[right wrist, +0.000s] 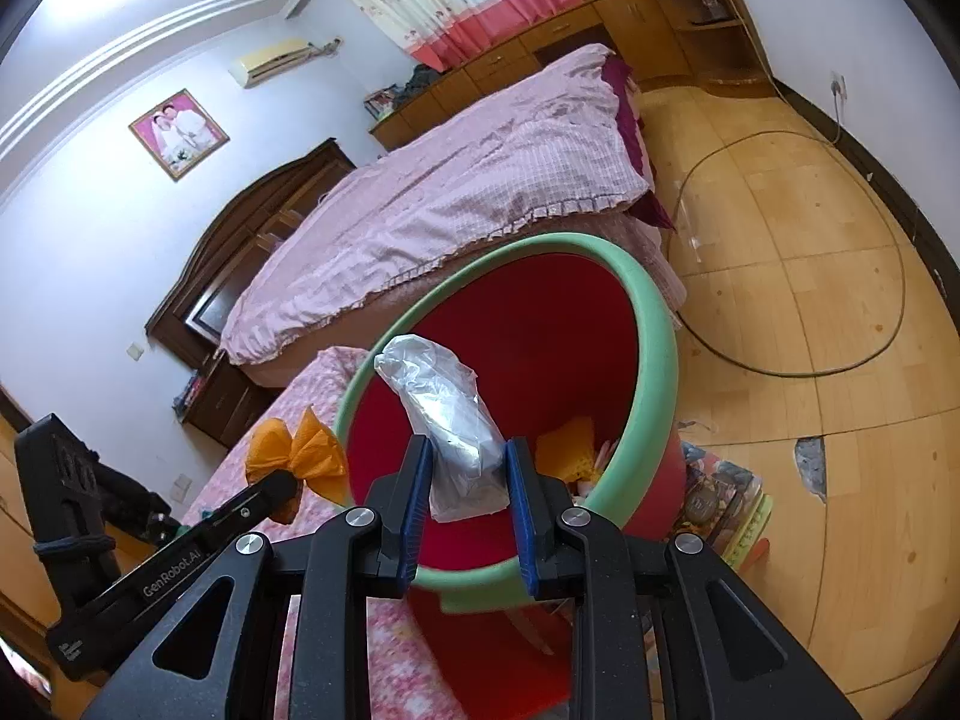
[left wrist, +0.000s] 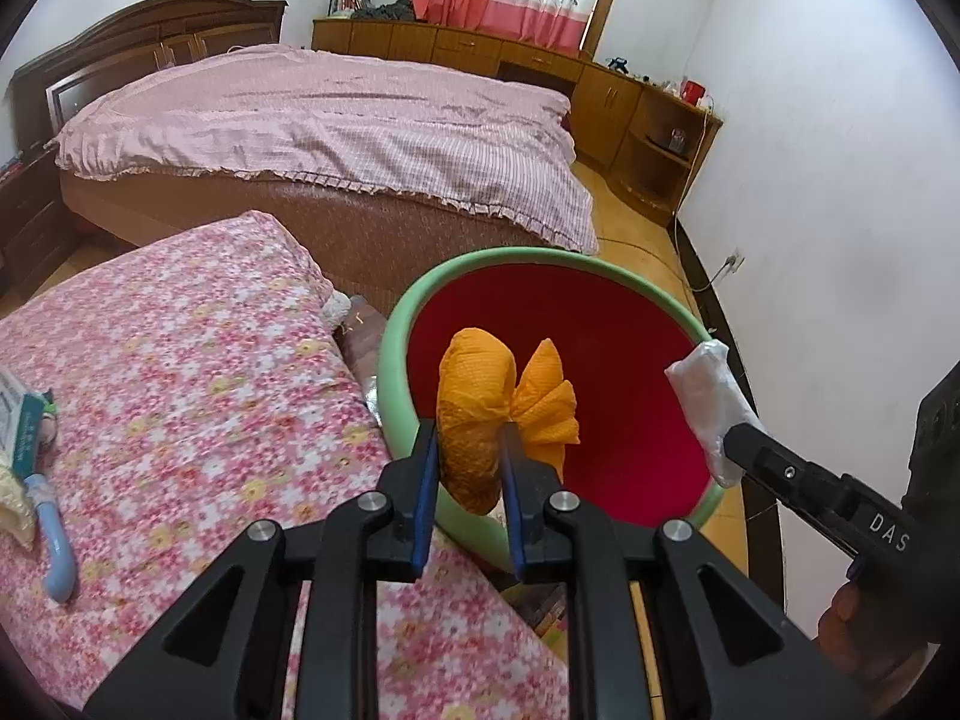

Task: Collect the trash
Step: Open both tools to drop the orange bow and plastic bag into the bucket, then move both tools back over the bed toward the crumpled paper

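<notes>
My left gripper [left wrist: 469, 450] is shut on a crumpled orange paper wad [left wrist: 480, 414] and holds it over the near rim of a red bin with a green rim [left wrist: 396, 324]. My right gripper [right wrist: 468, 456] is shut on a crumpled clear plastic bag [right wrist: 444, 414] and holds it over the same bin's [right wrist: 654, 348] opening. The plastic bag also shows in the left wrist view [left wrist: 708, 402], at the bin's right rim. The orange wad also shows in the right wrist view [right wrist: 300, 456], left of the bin. Some yellow trash [right wrist: 570, 444] lies inside the bin.
A pink floral-covered surface [left wrist: 180, 390] lies left of the bin, with a light blue handled item [left wrist: 54, 540] and a green packet [left wrist: 27, 432] at its left edge. A large bed [left wrist: 330, 120] stands behind. A cable [right wrist: 840, 240] loops on the wooden floor. Books [right wrist: 720, 504] lie right of the bin.
</notes>
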`<action>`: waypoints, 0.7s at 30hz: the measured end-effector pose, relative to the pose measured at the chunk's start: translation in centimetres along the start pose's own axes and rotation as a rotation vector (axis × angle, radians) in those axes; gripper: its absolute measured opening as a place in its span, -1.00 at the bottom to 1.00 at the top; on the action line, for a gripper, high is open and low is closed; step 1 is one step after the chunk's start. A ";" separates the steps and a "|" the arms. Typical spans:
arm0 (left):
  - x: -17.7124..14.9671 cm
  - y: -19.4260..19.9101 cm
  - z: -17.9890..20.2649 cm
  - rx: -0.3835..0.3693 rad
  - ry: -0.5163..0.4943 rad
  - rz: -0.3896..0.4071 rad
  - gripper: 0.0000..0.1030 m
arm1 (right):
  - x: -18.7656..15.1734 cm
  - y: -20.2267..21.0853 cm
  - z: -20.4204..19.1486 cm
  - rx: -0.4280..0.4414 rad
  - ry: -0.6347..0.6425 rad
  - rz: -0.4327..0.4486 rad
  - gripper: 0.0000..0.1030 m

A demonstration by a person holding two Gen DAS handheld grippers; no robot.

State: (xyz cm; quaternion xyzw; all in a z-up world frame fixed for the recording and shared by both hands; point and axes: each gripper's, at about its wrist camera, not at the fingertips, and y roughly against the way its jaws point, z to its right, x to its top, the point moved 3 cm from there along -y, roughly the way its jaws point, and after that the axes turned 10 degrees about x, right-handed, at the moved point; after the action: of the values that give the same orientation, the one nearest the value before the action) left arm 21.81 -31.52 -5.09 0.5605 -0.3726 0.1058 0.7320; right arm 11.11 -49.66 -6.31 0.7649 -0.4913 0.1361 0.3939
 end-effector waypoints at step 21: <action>0.6 -1.6 0.3 0.009 0.022 -0.028 -0.33 | 1.1 -2.1 0.9 -0.008 0.012 -0.043 -0.35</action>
State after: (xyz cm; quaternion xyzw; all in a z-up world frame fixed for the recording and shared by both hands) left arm 23.01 -32.47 -5.87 0.5679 -0.3563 0.1034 0.7348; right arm 13.32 -50.63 -7.26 0.7729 -0.4728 0.1301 0.4027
